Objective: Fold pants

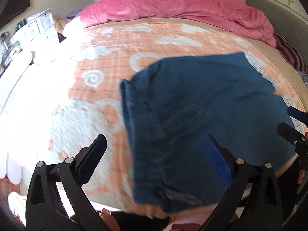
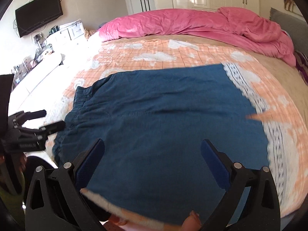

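We are looking down on the pants [image 2: 163,119], dark blue, lying spread on the orange-and-white bedspread [image 1: 115,44] near the front edge of the bed, with the gathered elastic waistband [image 2: 77,107] toward our left and the body of the cloth running off to the right. We are holding the left gripper [image 1: 154,156] with its jaws standing wide apart and nothing between them, hovering just above the waistband end; its inner finger sits over the blue cloth, though whether it touches we cannot tell. We are holding the right gripper [image 2: 152,157] likewise spread wide and empty, poised over the middle of the garment. Both views are smeared by motion blur, so fine seams and the hem are hard to read. We are judging the fabric to be thin, soft and light: it is draping flat with shallow wrinkles, so it should bend readily at any fold line but will sag and slip if pinched at a single layer. We are thinking the best holds are the bunched waistband on one side and the far leg end on the other, where the cloth is thicker. A rumpled pink duvet [image 2: 192,25] is lying across the far side of the bed. No containers are showing close to the work; the white drawers [image 2: 69,32] by the wall are too distant to tell contents.
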Demonstrator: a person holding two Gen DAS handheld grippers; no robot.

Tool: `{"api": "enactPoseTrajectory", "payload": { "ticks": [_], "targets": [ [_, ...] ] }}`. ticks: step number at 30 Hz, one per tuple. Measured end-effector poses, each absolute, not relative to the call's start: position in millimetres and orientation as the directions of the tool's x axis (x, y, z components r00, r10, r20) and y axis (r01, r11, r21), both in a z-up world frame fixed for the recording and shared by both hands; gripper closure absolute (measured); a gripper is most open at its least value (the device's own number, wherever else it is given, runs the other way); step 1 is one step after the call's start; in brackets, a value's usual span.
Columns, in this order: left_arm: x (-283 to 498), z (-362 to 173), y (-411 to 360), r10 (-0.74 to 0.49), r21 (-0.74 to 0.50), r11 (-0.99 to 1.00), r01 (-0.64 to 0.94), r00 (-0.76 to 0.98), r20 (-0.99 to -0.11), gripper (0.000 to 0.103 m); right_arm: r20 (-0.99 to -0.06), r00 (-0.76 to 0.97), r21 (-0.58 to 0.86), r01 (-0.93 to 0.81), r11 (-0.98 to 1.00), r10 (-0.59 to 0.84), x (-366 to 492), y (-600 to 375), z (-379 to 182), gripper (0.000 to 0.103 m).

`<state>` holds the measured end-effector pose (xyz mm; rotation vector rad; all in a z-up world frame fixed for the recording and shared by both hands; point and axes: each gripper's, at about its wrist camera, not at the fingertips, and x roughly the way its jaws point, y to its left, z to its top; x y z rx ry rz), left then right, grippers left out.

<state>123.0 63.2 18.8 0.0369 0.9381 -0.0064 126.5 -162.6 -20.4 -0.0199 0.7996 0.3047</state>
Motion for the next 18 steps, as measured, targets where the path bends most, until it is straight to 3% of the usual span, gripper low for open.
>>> {"api": "enactPoseTrajectory", "payload": {
  "ticks": [4, 9, 12, 15, 17, 18],
  "targets": [
    [171, 10, 93, 0.003, -0.001, 1.000, -0.006, 0.579, -0.815, 0.009, -0.718, 0.636, 0.067, -0.339, 0.938, 0.281, 172, -146, -20, 0.004],
    [214, -17, 118, -0.109, -0.142, 0.990, -0.016, 0.564, -0.819, 0.012, -0.766, 0.567, 0.033, -0.436, 0.900, 0.303, 234, -116, -31, 0.004],
    [229, -30, 122, -0.087, -0.125, 0.992, -0.031, 0.559, -0.824, 0.023, -0.781, 0.549, -0.010, -0.488, 0.873, 0.298, 267, -96, -37, 0.004],
    [243, -40, 121, -0.108, -0.139, 0.990, -0.016, 0.546, -0.831, 0.046, -0.784, 0.544, -0.064, -0.548, 0.834, 0.297, 304, -77, -41, 0.004],
    [249, -41, 117, -0.117, -0.132, 0.991, 0.012, 0.551, -0.826, 0.074, -0.788, 0.536, -0.092, -0.587, 0.804, 0.301, 322, -65, -45, 0.004],
    [249, -40, 114, -0.113, -0.121, 0.992, 0.023, 0.556, -0.823, 0.078, -0.792, 0.531, -0.101, -0.599, 0.794, 0.300, 332, -60, -47, 0.004]
  ]
}}
